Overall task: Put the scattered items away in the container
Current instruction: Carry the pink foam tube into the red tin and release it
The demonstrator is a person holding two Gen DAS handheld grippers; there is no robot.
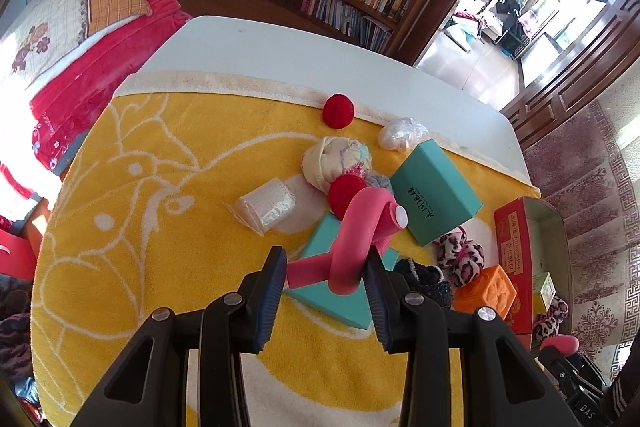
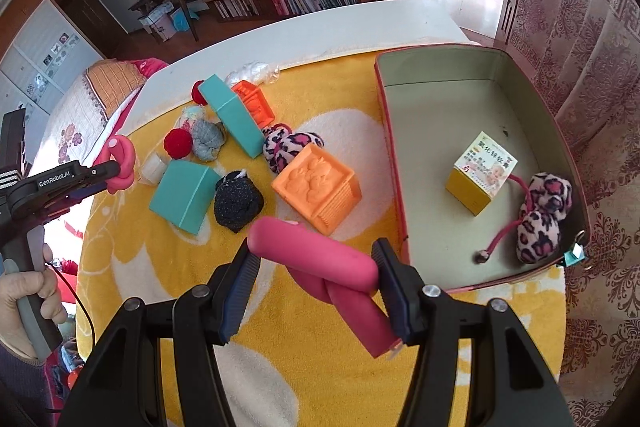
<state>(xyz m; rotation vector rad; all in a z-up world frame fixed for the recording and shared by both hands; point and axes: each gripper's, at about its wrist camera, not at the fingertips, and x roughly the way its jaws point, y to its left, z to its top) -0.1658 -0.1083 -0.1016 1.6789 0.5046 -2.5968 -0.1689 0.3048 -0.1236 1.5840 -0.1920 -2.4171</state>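
Desk w/ yellow towel, seen from both wrist cams. Left gripper: fingers clamped on a knotted pink foam curler, held clear above the towel over a teal box; in right view the same curler sits at the left gripper tip, person's hand on its handle. Right gripper: fingers closed on a second pink foam curler, just beside the near left corner of the red tin container. Inside container: small yellow carton and leopard pom-pom tie. Loose on towel: orange block, second orange block, teal boxes, red pom-pom, grey sock ball, black sock ball, another leopard tie.
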